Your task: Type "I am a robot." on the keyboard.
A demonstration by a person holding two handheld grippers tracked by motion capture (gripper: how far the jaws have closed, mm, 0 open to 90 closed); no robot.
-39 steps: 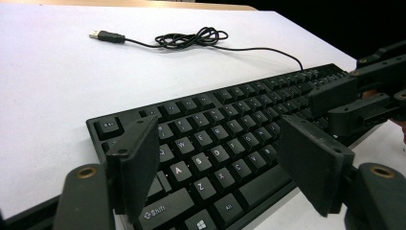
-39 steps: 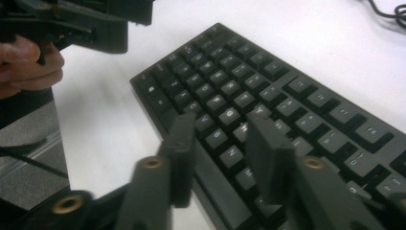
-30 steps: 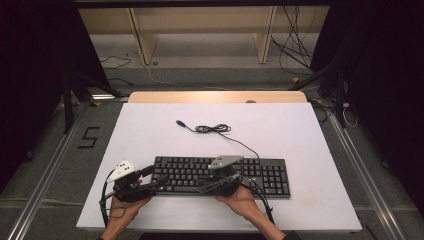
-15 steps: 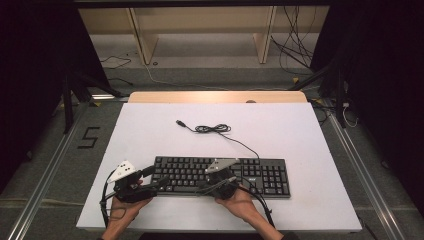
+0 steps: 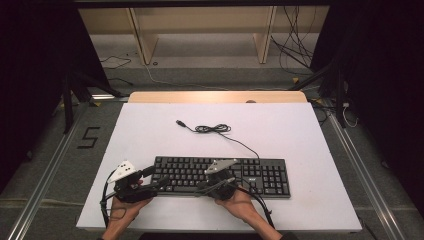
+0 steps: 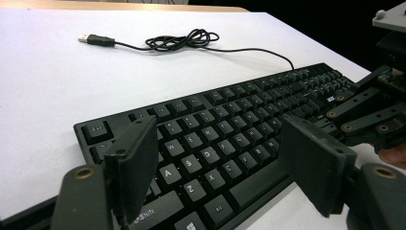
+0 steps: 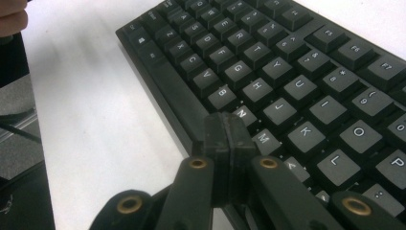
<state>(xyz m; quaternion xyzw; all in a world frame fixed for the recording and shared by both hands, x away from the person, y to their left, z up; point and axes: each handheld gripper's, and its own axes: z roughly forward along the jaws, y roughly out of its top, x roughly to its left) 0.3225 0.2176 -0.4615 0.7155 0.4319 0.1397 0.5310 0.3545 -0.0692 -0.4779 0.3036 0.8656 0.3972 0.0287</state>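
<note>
White tabletop (image 5: 150, 135): black keyboard (image 5: 260, 175) near front edge, rigid, light; grasp short ends. Left gripper (image 6: 225, 163) released; right gripper (image 7: 229, 143) clenched empty over keys.

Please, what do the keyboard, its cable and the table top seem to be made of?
Keyboard: probably matte black plastic, with moulded keycaps and printed white letters.
Cable: thin black cord, likely rubber or plastic coated, because it coils loosely; its USB plug has a shiny metal tip.
Table top: smooth matte white surface, perhaps laminate or a sheet; I cannot tell which.
</note>
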